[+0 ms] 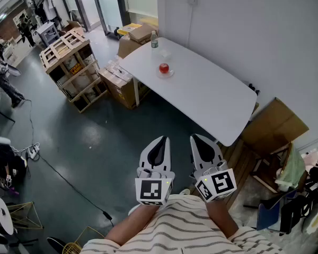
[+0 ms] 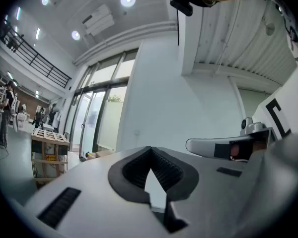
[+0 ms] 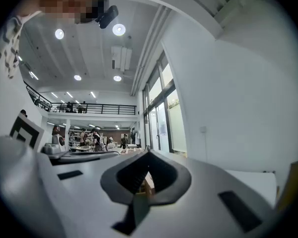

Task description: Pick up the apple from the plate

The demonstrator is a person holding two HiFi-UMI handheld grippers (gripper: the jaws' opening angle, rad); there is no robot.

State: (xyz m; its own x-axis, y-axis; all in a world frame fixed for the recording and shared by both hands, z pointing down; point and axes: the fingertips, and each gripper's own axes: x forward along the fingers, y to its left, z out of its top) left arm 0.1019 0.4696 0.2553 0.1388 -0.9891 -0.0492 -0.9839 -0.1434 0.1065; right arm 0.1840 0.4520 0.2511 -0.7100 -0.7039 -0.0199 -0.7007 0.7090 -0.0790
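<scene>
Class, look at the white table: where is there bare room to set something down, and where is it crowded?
Bare: the whole long stretch of the table from the plate to its near rounded end. Crowded: the far end, where the apple on its plate and the bottle stand.

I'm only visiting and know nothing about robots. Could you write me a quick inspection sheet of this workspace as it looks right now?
Surface: white table by the wall, mostly bare.
Job's things: red apple on a clear plate, towards the table's far end.
Clutter: bottle at the table's far end; cardboard boxes on the floor beside it.
Grippers: left gripper and right gripper both shut, empty, well short of the table.
Cables: black cable across the floor.
Surroundings: wooden crate, wooden chair, people in the distance.
</scene>
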